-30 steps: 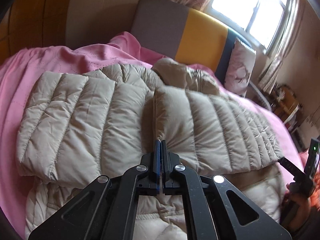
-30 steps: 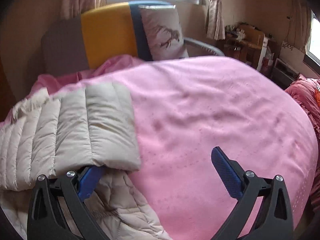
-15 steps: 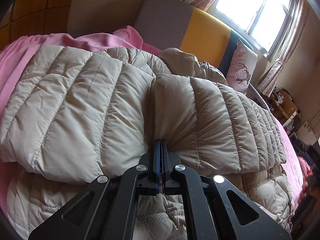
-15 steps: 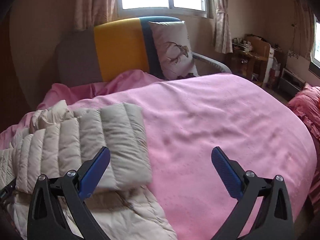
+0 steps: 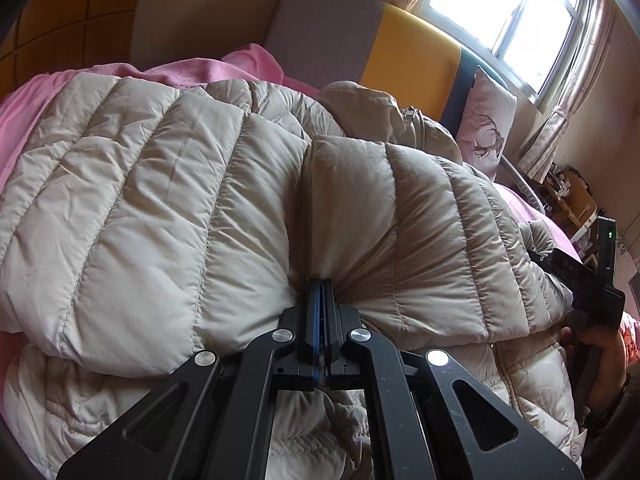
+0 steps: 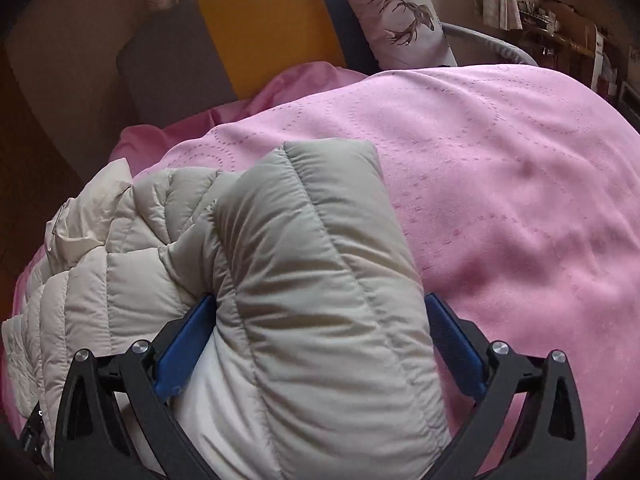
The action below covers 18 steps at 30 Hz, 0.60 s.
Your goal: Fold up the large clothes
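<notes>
A beige quilted down jacket (image 5: 168,208) lies folded on a pink bedspread (image 6: 500,184). My left gripper (image 5: 320,292) is shut, its blue pads pinching the jacket's folded edge where the two puffy panels meet. My right gripper (image 6: 316,344) is open, its blue fingers (image 6: 184,344) standing wide on either side of a thick folded end of the jacket (image 6: 304,312) without squeezing it. The right gripper's body also shows in the left wrist view (image 5: 580,284), at the jacket's right end.
A grey, yellow and blue headboard (image 5: 404,60) stands behind the bed, with a deer-print pillow (image 6: 400,12) against it. A bright window (image 5: 512,12) with curtains is at the back right. Cluttered shelves (image 6: 568,28) stand beyond the bed's right side.
The left gripper has stayed shut on the jacket and drawn closer to it. The right gripper has moved forward so the jacket's folded end now sits between its open fingers.
</notes>
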{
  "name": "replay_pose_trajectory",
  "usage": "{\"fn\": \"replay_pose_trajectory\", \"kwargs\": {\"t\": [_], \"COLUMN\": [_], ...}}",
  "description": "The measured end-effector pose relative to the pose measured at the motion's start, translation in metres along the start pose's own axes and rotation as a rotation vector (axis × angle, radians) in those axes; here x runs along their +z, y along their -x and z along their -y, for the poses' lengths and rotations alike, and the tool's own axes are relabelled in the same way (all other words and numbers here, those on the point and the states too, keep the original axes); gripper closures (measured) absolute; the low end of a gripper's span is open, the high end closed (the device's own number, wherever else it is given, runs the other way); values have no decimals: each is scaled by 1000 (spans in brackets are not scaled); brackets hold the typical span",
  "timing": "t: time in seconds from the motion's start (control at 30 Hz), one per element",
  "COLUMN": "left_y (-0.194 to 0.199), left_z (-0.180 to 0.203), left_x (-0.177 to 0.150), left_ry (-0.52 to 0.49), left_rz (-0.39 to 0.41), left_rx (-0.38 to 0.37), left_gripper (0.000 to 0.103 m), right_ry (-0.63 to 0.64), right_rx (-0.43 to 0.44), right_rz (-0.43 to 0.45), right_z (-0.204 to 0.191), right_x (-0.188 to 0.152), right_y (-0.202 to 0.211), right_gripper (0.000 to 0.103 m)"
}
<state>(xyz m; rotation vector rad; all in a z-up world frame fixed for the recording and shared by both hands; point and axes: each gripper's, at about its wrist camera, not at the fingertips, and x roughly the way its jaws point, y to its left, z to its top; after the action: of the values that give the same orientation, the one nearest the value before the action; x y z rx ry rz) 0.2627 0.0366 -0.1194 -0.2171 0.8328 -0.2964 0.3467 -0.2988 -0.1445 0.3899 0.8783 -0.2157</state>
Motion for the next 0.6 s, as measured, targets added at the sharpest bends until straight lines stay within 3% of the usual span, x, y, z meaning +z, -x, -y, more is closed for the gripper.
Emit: {"fn": "replay_pose_trajectory", "kwargs": {"t": [0.1,0.17,0.33,0.37,0.5,0.6], "left_y": [0,0,10,18,54,73], "left_z": [0,0,-7,-7,-4,12], "left_x": [1,1,6,6,1,5], "left_ry": [8,11,50,52,74,26], "left_rz": [-2,-1,-4,-2,70,131], "left_rx": [-7,-12,-49,-45,-52,3], "left_gripper": [103,103,99,96,43,42], "right_ry": [-17,-36,84,122,244,284], "right_rx": [-26,-70,-8,16,84,73], "right_rz": [3,70,173,185,170,167], "right_z": [0,0,-18,-20,-41,-57], "right_x": [3,-1,-30,-38,-62,-66], "right_y": [11,39,109,119,124,109], "right_gripper": [2,2,2,2,2,2]}}
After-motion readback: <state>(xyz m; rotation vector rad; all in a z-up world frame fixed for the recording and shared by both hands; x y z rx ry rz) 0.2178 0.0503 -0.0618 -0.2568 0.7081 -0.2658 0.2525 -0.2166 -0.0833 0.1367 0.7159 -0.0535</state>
